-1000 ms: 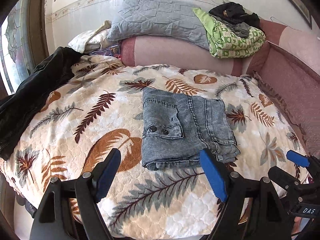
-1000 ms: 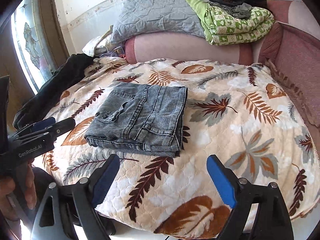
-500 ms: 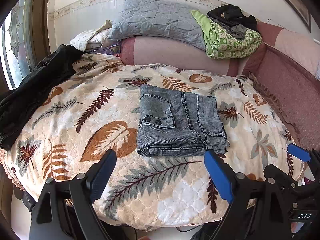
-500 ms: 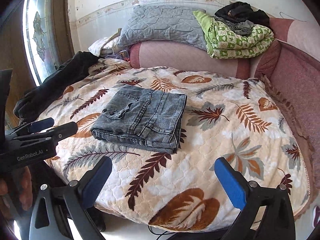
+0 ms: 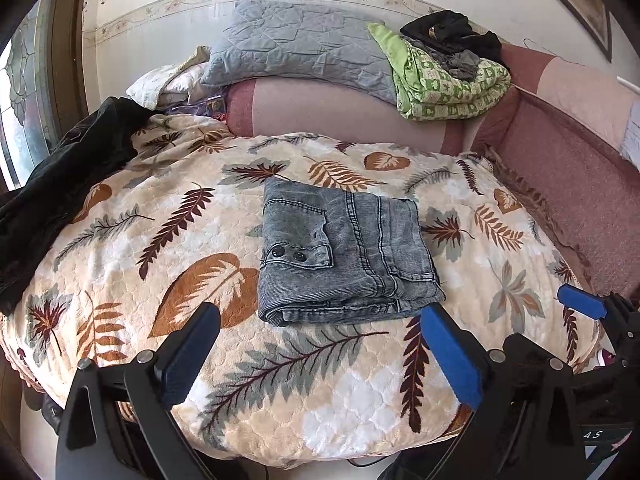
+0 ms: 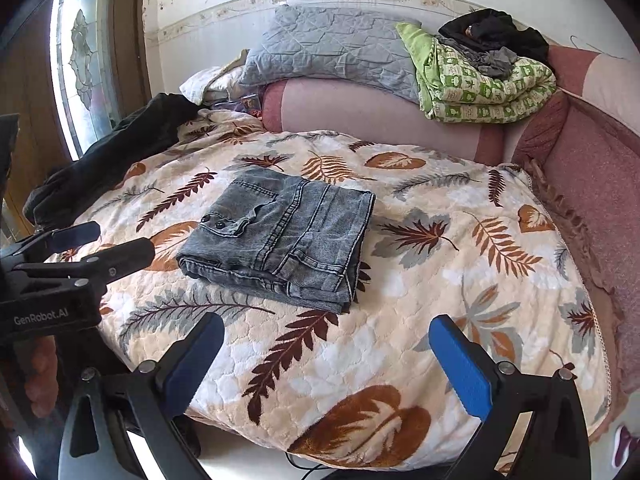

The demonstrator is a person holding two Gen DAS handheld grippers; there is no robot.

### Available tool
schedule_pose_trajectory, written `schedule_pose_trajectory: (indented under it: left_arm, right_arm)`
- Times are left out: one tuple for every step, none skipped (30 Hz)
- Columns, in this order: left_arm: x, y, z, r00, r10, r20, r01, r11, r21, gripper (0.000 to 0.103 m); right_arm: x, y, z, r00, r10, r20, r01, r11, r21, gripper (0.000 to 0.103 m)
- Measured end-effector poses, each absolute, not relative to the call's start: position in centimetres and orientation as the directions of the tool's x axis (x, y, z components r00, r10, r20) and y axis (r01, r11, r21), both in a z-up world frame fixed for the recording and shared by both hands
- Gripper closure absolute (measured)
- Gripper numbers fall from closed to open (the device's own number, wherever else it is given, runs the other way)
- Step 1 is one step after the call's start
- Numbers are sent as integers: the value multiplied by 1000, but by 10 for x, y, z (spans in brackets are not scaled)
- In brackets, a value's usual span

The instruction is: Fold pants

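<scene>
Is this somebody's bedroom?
Probably a bedroom or a lived-in sitting room at home. A leaf-print blanket covers a bed or couch, a grey pillow and a green quilt are piled on the pink backrest, and folded jeans lie on top.

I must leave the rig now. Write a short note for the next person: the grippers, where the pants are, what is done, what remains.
Left gripper: open, empty, at the bed's near edge.
Right gripper: open, empty, also clear of the cloth.
The grey denim pants lie folded into a compact rectangle on the leaf-print blanket, touched by neither gripper.
Done: the fold looks complete.
Left: probably nothing, perhaps only squaring the edges.
</scene>
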State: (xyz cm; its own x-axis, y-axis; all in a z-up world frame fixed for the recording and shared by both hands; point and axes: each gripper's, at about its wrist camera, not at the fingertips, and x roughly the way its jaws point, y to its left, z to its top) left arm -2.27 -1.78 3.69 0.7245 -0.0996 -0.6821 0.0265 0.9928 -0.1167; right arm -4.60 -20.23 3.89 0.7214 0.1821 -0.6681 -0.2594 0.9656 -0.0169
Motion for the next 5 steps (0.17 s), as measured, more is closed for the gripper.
schedule_pose_trajectory:
  left_arm:
    - [-21, -17, 37, 723, -106, -682, 27, 992, -126, 2]
    - [-19, -17, 37, 724, -108, -682, 26, 991, -130, 2]
    - [-18, -16, 37, 724, -102, -682, 21, 992, -125, 2]
    - [-16, -16, 36, 724, -97, -683, 19, 993, -120, 2]
    - [-15, -16, 36, 723, -95, -685, 18, 993, -119, 2]
  right_arm:
    - [-45, -202, 39, 721, 182, -669, -260, 965, -18, 0]
    - [-44, -202, 39, 720, 183, -670, -261, 965, -17, 0]
    - [-43, -201, 39, 719, 183, -671, -260, 966, -14, 0]
    - [-41, -201, 38, 718, 183, -671, -259, 966, -14, 0]
    - [-40, -200, 38, 718, 182, -672, -257, 966, -13, 0]
